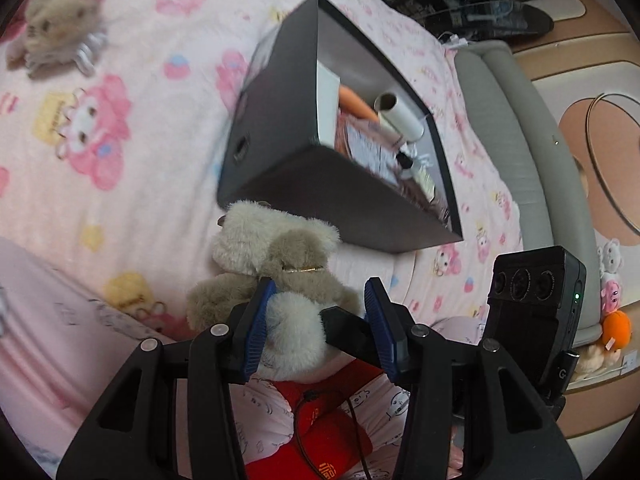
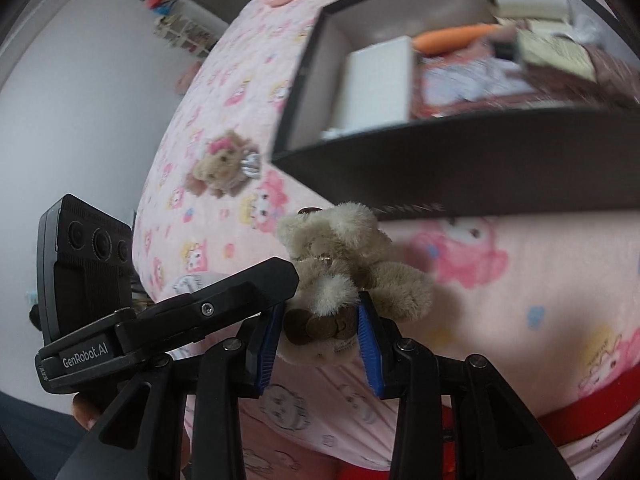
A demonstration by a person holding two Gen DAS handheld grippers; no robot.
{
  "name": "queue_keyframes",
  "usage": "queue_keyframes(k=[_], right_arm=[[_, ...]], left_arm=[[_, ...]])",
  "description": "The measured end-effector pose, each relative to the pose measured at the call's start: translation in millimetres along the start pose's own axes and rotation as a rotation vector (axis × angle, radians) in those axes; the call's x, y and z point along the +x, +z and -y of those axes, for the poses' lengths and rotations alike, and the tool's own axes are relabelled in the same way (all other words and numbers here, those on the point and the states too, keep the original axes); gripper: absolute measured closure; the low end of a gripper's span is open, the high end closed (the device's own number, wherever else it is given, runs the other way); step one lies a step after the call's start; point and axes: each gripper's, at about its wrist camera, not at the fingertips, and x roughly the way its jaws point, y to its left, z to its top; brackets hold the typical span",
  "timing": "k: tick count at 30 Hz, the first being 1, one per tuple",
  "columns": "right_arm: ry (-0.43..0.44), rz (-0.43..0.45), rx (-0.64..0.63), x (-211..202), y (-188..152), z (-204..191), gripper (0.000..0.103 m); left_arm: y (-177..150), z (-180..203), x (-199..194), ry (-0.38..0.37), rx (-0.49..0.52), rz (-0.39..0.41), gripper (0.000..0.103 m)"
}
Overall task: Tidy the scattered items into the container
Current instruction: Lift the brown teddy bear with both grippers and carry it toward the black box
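Two handheld grippers with blue-padded fingers hold one small plush bear together above a bed covered in a pink cartoon-print blanket (image 1: 168, 128). In the left wrist view, the left gripper (image 1: 320, 328) has its jaws closed on the cream and tan plush bear (image 1: 280, 264), the left blue pad pressing into its fluffy body; a finger of the other gripper pokes in from the right, between the pads. In the right wrist view, the right gripper (image 2: 320, 336) clamps the same bear (image 2: 344, 280) from its other side, both blue pads pressed against its lower body beside a brown bow. The left gripper's body, marked GenRobot.AI, reaches in from the left of that view.

Just beyond the bear sits the container, a dark open box (image 1: 280, 152) resting on the blanket, well within both views. Inside it lie a white cardboard tube (image 1: 400, 116), an orange carrot-shaped item (image 1: 356, 104), a white box and some printed packets, blurred. A second plush toy with a pink bow (image 1: 60, 24) lies on the blanket, well apart from the box, on its far side from the bed's grey padded edge (image 1: 516, 128)
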Motion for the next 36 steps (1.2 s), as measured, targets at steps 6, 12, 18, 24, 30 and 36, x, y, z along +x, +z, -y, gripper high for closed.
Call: queue_keyframes(k=[6, 12, 18, 24, 30, 36], right_arm=[[-0.091, 0.016, 0.008, 8, 0, 16, 0.07], [-0.127, -0.009, 0.025, 21, -1, 26, 0.069], [-0.094, -0.022, 0.057, 25, -2, 34, 0.069], [-0.072, 0.052, 0.132, 4, 2, 42, 0.069], [-0.155, 0.092, 0.158, 13, 4, 48, 0.069], [-0.148, 0.075, 0.205, 14, -7, 57, 0.069]], left_arm=[[-1, -2, 30, 0.02, 0.021, -0.029, 0.057], [-2, -2, 44, 0.092, 0.019, -0.022, 0.058], [-2, 5, 34, 0.245, 0.066, 0.046, 0.059], [-7, -1, 22, 0.296, 0.071, 0.072, 0.058], [-11, -5, 28, 0.296, 0.066, 0.04, 0.058], [-12, -2, 6, 0.295, 0.055, 0.082, 0.058]])
